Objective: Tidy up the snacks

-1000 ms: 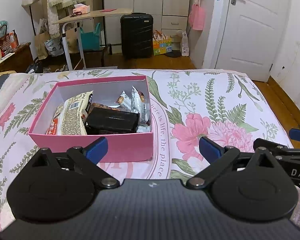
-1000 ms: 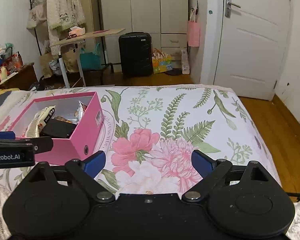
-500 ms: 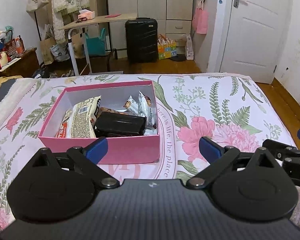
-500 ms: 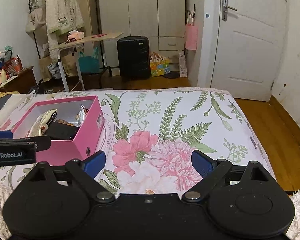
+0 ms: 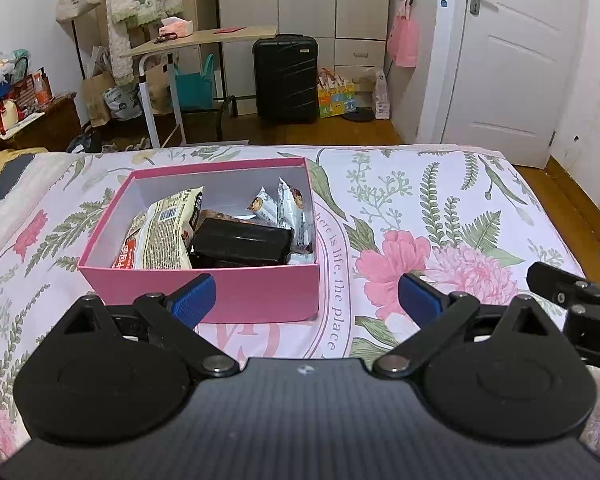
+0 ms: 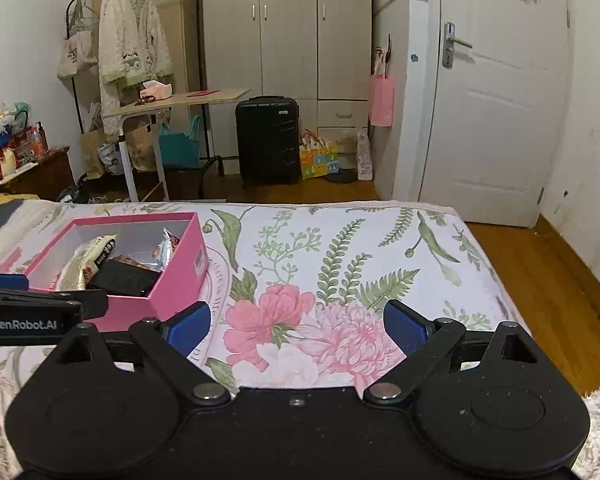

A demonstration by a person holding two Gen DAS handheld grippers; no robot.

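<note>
One bed with a white sheet printed in pink flowers and green ferns fills the near half of the room, and on its left part sits one open pink cardboard box, square-sided with a pale grey inside. There are two grippers, both held low over the sheet and near the box. The left gripper has its blue-padded fingers spread wide with nothing between them, the left pad in front of the box's near wall. The right gripper is spread just as wide and holds nothing, over the big pink bloom, with the box off to its left. Inside the box I count one large cream noodle packet with red print leaning along the left side, one flat black wrapped packet lying against it, a brownish packet mostly buried beneath, and at least two small silver sachets standing up by the right wall; more may lie under them, I cannot tell. The left camera looks down into the box and shows the packets plainly; the right camera sees it from the side, showing its right outer wall with a small label, plus the other gripper's finger marked GenRobot.AI.
</note>
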